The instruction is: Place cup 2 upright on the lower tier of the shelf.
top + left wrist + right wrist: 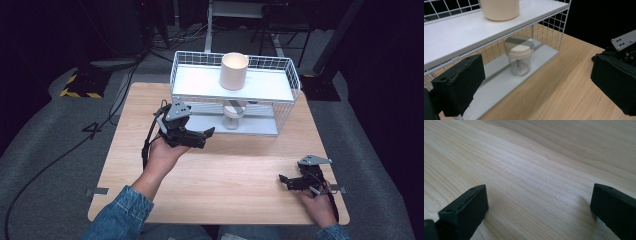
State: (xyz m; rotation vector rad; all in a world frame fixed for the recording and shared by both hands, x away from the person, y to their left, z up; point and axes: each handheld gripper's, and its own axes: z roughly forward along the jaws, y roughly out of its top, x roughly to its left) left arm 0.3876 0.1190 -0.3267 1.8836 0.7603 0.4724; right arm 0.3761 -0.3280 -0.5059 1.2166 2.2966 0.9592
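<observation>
A white wire shelf rack (pixel 285 70) stands at the back middle of the wooden table (pixel 235 180). A cream cup (pixel 233 71) stands upright on its top shelf. On the lower shelf sits a clear jar (pixel 233 116) with a cream and grey lid. My left gripper (pixel 206 136) is open, held just left of the rack's front and pointing toward the jar. In the left gripper view the jar (pixel 519 57) stands beyond the wide-apart jaws of the left gripper (pixel 536 75), under the cup (pixel 499 8). My right gripper (pixel 284 182) rests open near the front right corner, and the right gripper view (pixel 537 195) has bare wood between its jaws.
The rack's wire sides (pixel 549 27) enclose the lower shelf at the back and ends; its front is open. Bare wood lies between the two grippers. Beyond the table are dark floor, cables and a stand (pixel 82 85). The right gripper's grey plate (pixel 624 41) appears far off in the left gripper view.
</observation>
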